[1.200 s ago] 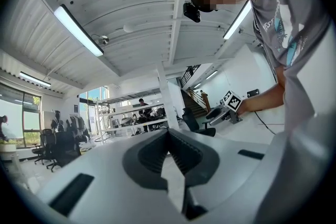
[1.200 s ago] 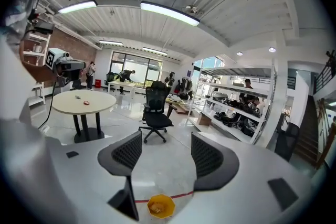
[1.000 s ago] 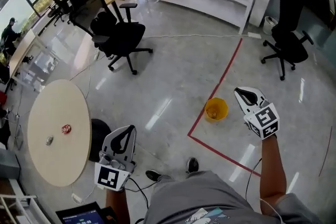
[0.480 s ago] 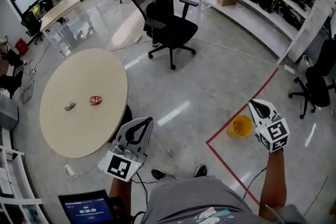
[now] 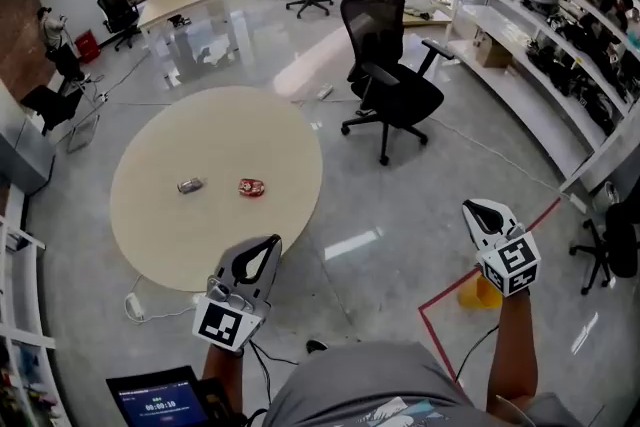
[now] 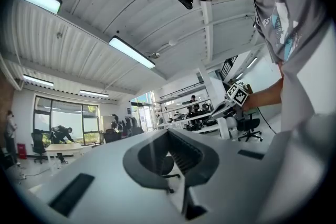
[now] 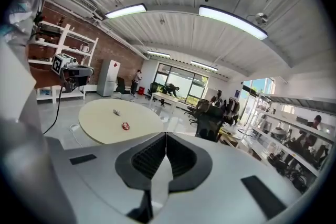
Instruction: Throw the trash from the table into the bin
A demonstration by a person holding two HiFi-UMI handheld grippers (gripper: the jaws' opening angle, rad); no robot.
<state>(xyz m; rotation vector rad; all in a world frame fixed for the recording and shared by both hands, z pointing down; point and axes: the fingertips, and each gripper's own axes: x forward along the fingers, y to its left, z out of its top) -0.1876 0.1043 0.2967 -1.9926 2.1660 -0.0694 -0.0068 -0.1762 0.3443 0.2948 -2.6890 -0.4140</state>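
Observation:
A red crushed can [image 5: 252, 187] and a small grey can [image 5: 189, 185] lie near the middle of the round beige table [image 5: 200, 235]. The yellow bin [image 5: 484, 295] stands on the floor at the lower right, partly hidden behind my right hand. My left gripper [image 5: 273, 243] hovers over the floor just off the table's near edge. Its jaws stand slightly open and hold nothing [image 6: 167, 136]. My right gripper [image 5: 470, 207] is far right of the table, shut and empty [image 7: 166, 136]. The right gripper view looks at the table [image 7: 105, 128] and the red can [image 7: 125, 125].
A black office chair [image 5: 395, 85] stands beyond the table's right side. Red tape [image 5: 450, 290] marks the floor around the bin. More desks and chairs fill the back of the room, and shelving [image 5: 540, 45] lines the right wall. A tablet [image 5: 160, 403] sits at the bottom left.
The view has swung left: the table moved from the left edge to the centre and the bin slid to the lower right. Both grippers came round with it, still empty.

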